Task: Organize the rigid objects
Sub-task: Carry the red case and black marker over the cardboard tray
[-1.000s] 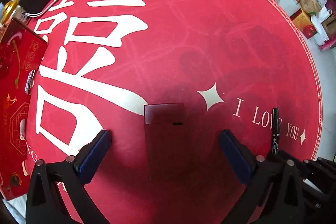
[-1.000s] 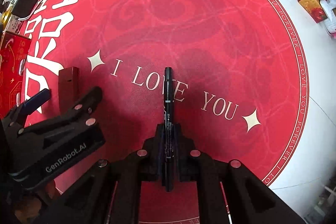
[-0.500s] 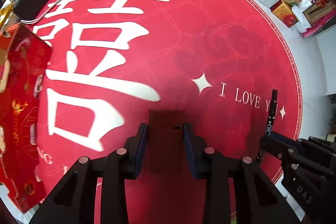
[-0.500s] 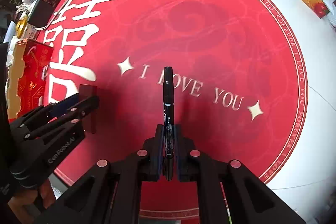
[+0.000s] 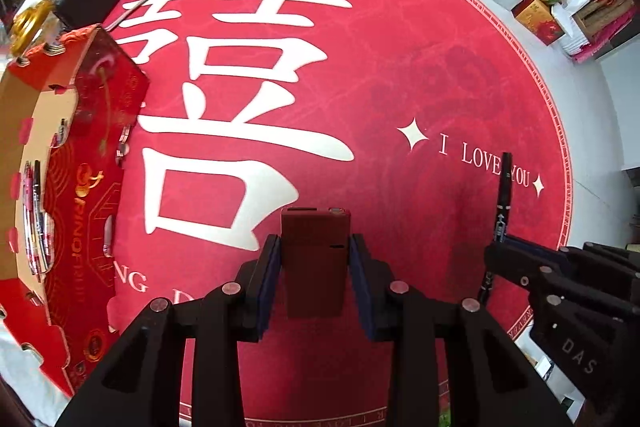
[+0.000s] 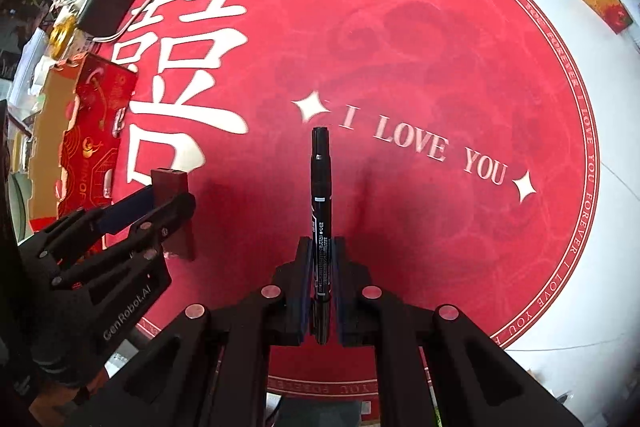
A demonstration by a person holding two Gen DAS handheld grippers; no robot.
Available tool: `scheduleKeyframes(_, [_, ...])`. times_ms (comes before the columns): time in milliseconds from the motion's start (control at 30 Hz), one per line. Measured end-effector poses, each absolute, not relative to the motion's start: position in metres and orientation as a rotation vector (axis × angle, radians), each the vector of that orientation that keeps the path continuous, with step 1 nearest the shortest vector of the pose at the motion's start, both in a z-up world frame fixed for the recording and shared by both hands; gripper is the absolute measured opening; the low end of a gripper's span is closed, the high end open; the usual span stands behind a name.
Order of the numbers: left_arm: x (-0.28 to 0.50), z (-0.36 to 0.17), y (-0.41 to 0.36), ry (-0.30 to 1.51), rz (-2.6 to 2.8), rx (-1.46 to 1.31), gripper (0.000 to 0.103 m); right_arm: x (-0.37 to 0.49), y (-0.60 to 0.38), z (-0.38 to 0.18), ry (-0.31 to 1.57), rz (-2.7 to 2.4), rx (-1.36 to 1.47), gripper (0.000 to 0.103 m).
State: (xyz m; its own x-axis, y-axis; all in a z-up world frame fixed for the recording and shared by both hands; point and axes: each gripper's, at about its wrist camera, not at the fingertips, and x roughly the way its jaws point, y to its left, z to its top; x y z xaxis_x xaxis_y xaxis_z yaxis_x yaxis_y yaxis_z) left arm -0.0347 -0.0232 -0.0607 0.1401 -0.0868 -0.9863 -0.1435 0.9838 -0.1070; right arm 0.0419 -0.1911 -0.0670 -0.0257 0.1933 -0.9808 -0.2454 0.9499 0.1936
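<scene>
- Dark red rectangular box (image 5: 315, 263): clamped between left gripper (image 5: 316, 281) fingers, frame centre.
- Black marker pen (image 6: 321, 211): clamped in right gripper (image 6: 321, 291), above round red mat (image 6: 400, 47).

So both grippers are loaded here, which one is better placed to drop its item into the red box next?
Probably the left gripper: shut on the dark red case, it is nearer the red box at the mat's left edge. The right gripper, holding the black marker, would have to cross it.
</scene>
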Motion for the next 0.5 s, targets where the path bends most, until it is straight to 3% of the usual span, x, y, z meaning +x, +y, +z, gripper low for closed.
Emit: scheduleKeyframes(500, [-0.023,-0.036,0.029,1.347,0.116,-0.277,0.037,0.036,-0.101,-0.026,1.484,0.434,-0.108,0.01])
